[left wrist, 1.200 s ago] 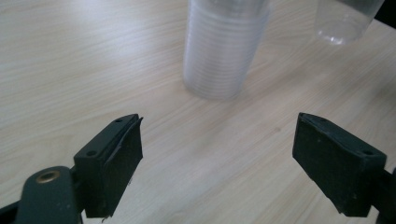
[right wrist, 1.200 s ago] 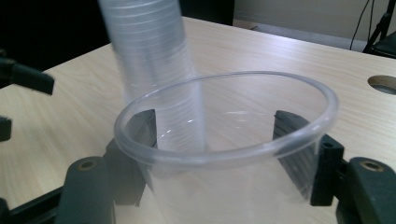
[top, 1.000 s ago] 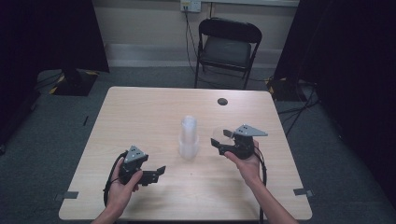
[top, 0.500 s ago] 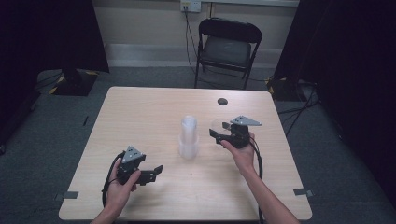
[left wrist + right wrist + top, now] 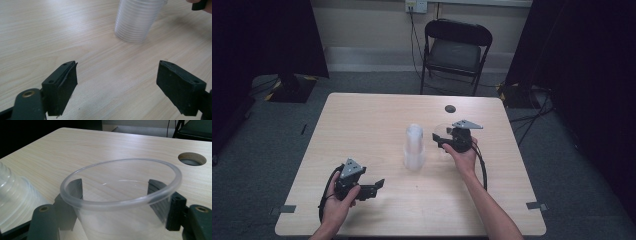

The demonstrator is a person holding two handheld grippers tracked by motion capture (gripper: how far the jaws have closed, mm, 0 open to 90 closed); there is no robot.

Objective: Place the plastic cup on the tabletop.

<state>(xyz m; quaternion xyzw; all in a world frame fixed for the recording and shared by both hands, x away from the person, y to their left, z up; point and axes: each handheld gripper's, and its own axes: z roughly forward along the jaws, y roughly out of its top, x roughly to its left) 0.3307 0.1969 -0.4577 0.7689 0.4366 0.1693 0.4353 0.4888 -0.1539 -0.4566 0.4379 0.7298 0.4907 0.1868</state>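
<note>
Cups: one stack [image 5: 414,147] on the counter [image 5: 362,125], plus one single clear cup [image 5: 120,202]. Right gripper [image 5: 447,141] jaws flank that cup, having just been opening; left gripper [image 5: 374,186] jaws gape empty.

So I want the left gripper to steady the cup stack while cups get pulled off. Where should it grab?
Grip the cup stack low, around its ribbed lower wall, coming in level from the near side. It stands upright and tall, so a low hold resists tipping. The left gripper already faces it with jaws open wide, though whether they span the stack is hard to tell.
</note>
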